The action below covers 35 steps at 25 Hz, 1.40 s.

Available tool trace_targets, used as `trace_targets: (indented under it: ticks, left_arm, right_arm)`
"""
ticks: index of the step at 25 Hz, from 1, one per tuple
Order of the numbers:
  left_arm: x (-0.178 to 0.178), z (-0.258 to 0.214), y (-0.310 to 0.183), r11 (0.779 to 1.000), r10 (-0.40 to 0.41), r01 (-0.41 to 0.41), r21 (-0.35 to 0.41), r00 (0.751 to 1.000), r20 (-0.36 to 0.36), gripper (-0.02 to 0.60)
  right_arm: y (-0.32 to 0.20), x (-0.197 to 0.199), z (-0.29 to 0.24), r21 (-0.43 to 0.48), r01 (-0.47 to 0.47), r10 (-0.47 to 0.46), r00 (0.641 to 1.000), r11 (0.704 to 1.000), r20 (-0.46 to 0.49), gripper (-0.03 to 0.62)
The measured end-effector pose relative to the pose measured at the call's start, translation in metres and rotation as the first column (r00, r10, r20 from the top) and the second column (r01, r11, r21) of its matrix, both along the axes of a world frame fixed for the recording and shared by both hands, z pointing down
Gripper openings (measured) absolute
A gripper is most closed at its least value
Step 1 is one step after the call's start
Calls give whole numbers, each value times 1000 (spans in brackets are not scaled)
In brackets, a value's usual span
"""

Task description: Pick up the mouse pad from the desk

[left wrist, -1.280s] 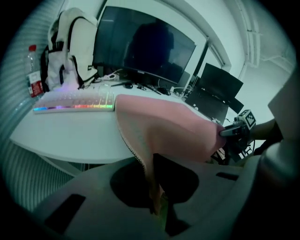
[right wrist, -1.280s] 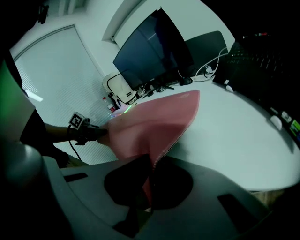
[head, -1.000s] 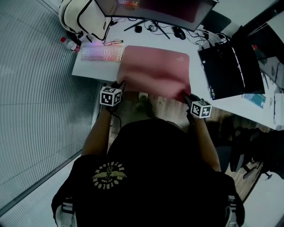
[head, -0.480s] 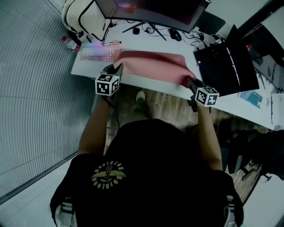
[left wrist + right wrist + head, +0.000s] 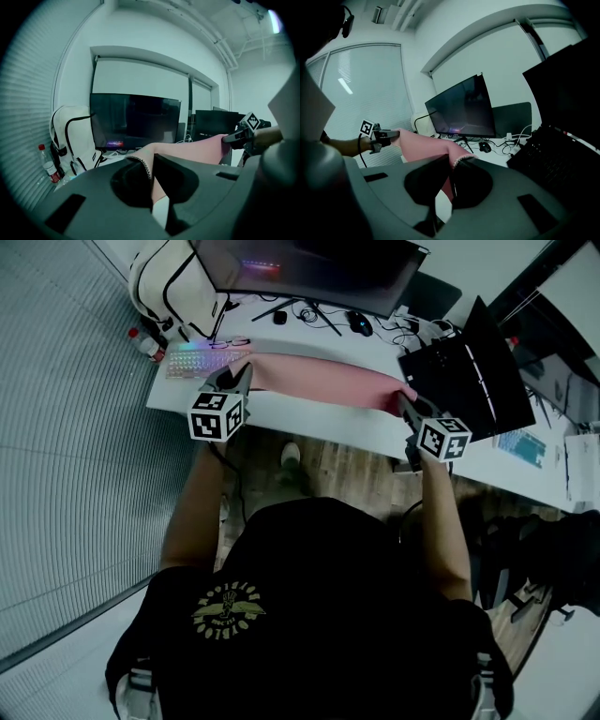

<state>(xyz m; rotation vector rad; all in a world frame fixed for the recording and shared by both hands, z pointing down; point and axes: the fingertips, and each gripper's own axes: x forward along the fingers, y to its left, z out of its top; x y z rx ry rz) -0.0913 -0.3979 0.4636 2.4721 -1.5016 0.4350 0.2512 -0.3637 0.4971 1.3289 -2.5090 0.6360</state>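
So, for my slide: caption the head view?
Left gripper and right gripper each clamp a corner of the pink mouse pad, stretched above the white desk.

Everything I see is dim and blue-tinted, the ceiling light [image 5: 274,21] glares at the top right of my left gripper view, and both gripper views bend at their black, rounded edges.

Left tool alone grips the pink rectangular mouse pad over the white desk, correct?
No, both grip it: the right gripper view shows the right tool shut on the pink rectangular mouse pad too, with the left tool on its other end, over the white desk.
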Motion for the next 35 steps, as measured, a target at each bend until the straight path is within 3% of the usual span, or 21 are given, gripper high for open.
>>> trace_targets:
  ticks: [10,15,24,35]
  left_arm:
    - [-5,-38,-5,998,-6,8,58,999,-38,23]
    - [-14,-77,-1,993,-7,15,117,998,-67,22]
    - [-22,-164,16,970,10,14,244,995,-99,22]
    - [-29,-239,31,934,-1,29,355,997,-79,22]
  right_arm:
    - [-7,-6,-50,72,-22,19,999,997,35,15]
    - [-4,-12,-94,156,-6,-2,999,988,51,16]
    - [3,-22,-186,311,12,-33,997,950,65,16]
    - [12,-30,-252,409,13,-49,996,912,76,17]
